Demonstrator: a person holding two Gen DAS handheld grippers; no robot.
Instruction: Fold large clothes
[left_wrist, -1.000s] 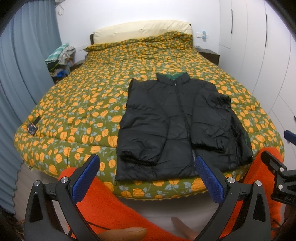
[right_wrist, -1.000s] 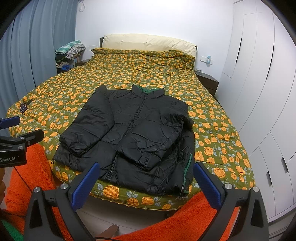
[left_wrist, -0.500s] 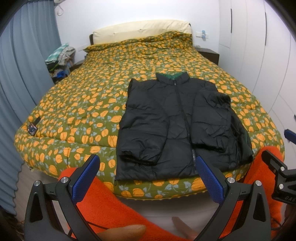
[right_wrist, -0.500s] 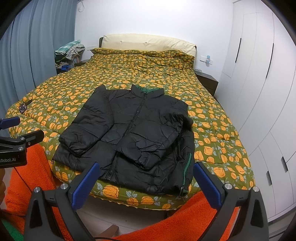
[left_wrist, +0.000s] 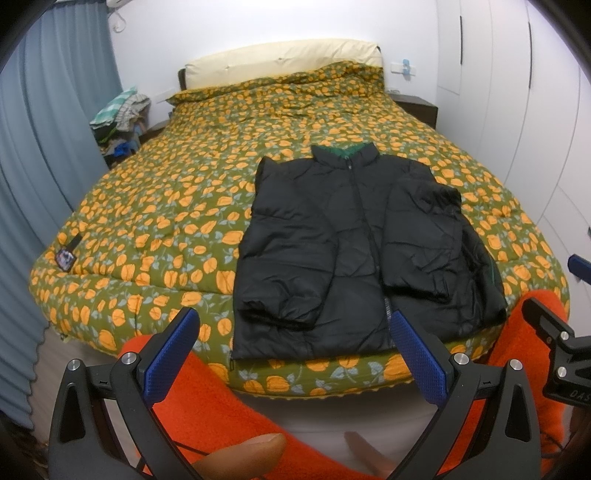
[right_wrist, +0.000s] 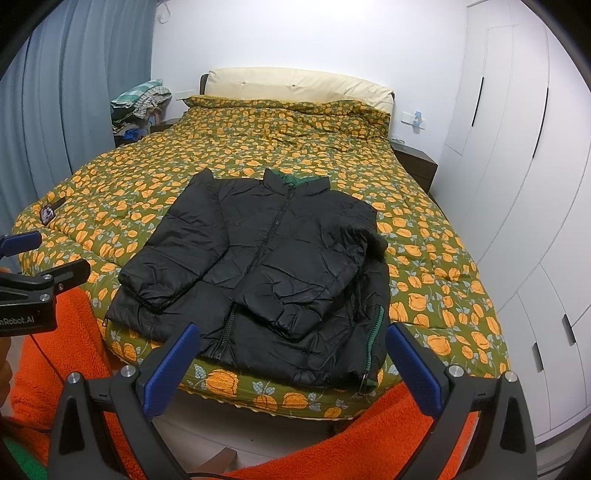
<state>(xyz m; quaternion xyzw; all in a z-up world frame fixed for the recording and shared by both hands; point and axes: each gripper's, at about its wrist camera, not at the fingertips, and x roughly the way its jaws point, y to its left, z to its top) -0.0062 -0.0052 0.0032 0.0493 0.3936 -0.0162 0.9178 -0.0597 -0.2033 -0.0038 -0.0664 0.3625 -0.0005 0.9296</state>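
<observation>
Jacket (left_wrist: 354, 236), black, green collar lining, zipped, lies flat at foot end of bed (left_wrist: 177, 206), hem at mattress edge, both sleeves folded over front. Left hand-held gripper (left_wrist: 295, 354) fingers spread apart, empty, short of bed. Right hand-held gripper (right_wrist: 291, 362) likewise spread, empty. Orange fleece sleeves (right_wrist: 55, 354) below.

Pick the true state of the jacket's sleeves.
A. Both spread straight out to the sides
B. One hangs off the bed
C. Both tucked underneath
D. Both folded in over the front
D: both sleeves lie across the chest of the black jacket on the bed.
</observation>
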